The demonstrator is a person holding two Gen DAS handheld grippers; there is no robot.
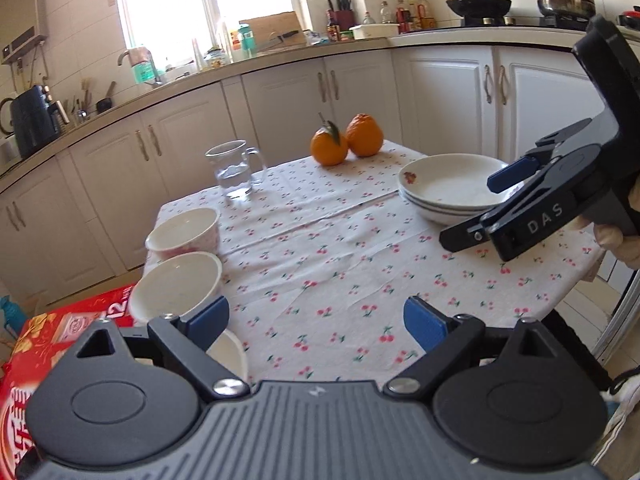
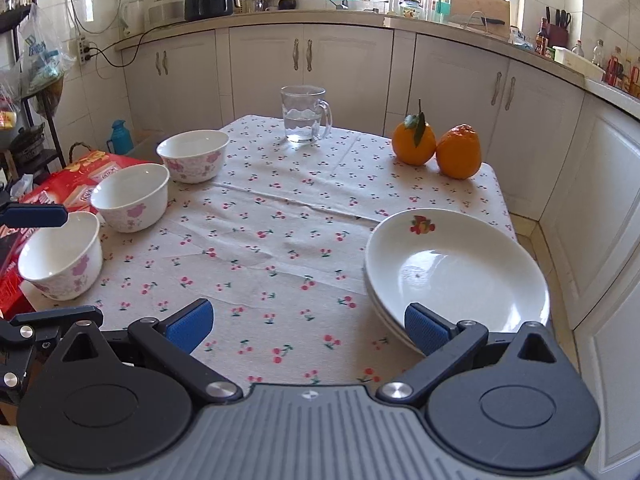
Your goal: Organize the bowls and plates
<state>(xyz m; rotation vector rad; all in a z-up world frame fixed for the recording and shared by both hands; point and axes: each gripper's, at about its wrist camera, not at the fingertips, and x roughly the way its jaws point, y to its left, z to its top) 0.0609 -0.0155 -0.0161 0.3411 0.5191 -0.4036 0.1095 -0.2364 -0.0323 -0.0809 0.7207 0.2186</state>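
Three white bowls with pink flowers stand in a row along the table's left edge: far [image 2: 194, 155], middle [image 2: 130, 196] and near [image 2: 60, 262]. In the left wrist view the far bowl [image 1: 184, 232] and middle bowl [image 1: 176, 284] show; the near one [image 1: 230, 354] is partly hidden by my left finger. A stack of white plates [image 2: 456, 276] sits at the right, also in the left wrist view [image 1: 452, 188]. My left gripper [image 1: 316, 322] is open and empty beside the near bowl. My right gripper [image 2: 308, 326] is open and empty at the plates' near rim.
A glass mug with water [image 2: 304, 114] and two oranges [image 2: 436, 146] stand at the table's far side. A red box [image 2: 76, 184] lies off the table's left edge. White cabinets surround the cherry-print tablecloth [image 2: 280, 240].
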